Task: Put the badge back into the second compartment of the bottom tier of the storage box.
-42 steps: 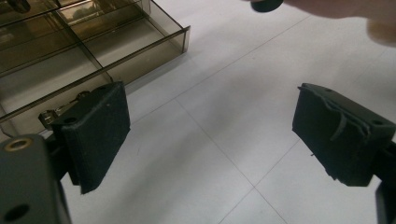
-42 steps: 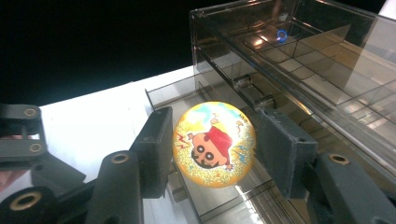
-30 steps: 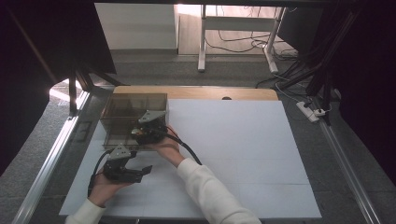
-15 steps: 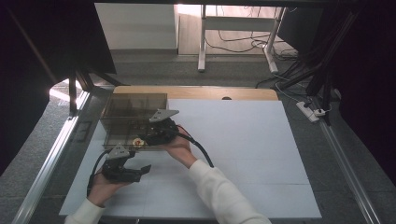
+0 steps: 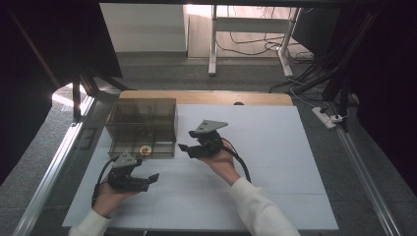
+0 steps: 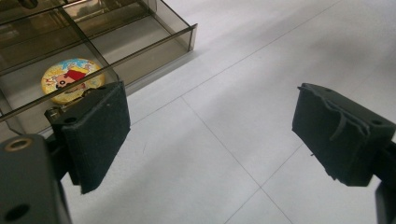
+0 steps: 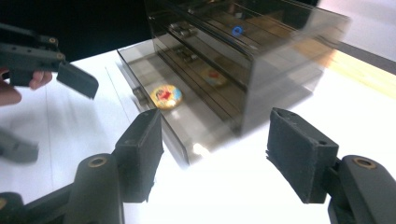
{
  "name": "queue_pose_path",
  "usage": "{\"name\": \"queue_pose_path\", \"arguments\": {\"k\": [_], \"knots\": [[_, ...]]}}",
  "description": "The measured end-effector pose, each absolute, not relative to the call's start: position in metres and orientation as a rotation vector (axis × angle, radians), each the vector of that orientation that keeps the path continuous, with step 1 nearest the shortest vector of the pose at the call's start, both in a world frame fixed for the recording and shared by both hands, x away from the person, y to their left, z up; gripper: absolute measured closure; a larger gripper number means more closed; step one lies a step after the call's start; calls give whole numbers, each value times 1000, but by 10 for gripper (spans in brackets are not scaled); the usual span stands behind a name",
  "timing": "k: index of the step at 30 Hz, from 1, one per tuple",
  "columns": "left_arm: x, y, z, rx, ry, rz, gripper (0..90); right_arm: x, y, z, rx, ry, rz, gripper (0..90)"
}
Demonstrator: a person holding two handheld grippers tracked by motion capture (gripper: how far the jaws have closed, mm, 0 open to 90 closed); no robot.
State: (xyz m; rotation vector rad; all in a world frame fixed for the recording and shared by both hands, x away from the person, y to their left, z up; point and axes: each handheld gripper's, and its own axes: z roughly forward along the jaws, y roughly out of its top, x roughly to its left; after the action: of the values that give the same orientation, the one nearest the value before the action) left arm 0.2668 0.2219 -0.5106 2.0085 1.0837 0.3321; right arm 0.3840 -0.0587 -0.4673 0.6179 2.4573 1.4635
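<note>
Two grippers over white table [image 5: 295,162]: high view, my left gripper [image 5: 147,180] low, jaws apart; right gripper [image 5: 186,147] beside smoked drawer box [image 5: 142,125], jaws just opening, empty. Left gripper view: cartoon coin [image 6: 70,79] in open drawer [image 6: 140,60]. Right gripper view: coin in drawer ahead.

High view: table [image 5: 275,162] evenly bright, surroundings dark, daylight patch on the floor beyond. Right gripper view: motion blur across the box [image 7: 243,60], white glare on the tabletop below it. Left gripper view: sharp, jaws slightly soft.
</note>
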Motion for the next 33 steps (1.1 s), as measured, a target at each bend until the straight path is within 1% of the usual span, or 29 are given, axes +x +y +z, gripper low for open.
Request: {"name": "queue_pose_path", "arguments": {"k": [4, 11, 19, 28, 33], "knots": [[267, 223, -511, 2004, 1087, 334, 114, 376, -89, -464, 641, 2440, 1444, 355], [267, 221, -511, 2009, 1087, 338, 114, 364, -148, -469, 757, 2385, 1404, 353], [267, 221, -510, 2005, 1087, 339, 114, 345, -199, -473, 802, 2359, 1355, 350], [268, 221, -509, 1996, 1086, 344, 114, 320, -265, -489, 894, 2317, 1306, 332], [268, 220, -507, 1991, 1085, 351, 114, 312, -289, -496, 934, 2303, 1284, 318]]}}
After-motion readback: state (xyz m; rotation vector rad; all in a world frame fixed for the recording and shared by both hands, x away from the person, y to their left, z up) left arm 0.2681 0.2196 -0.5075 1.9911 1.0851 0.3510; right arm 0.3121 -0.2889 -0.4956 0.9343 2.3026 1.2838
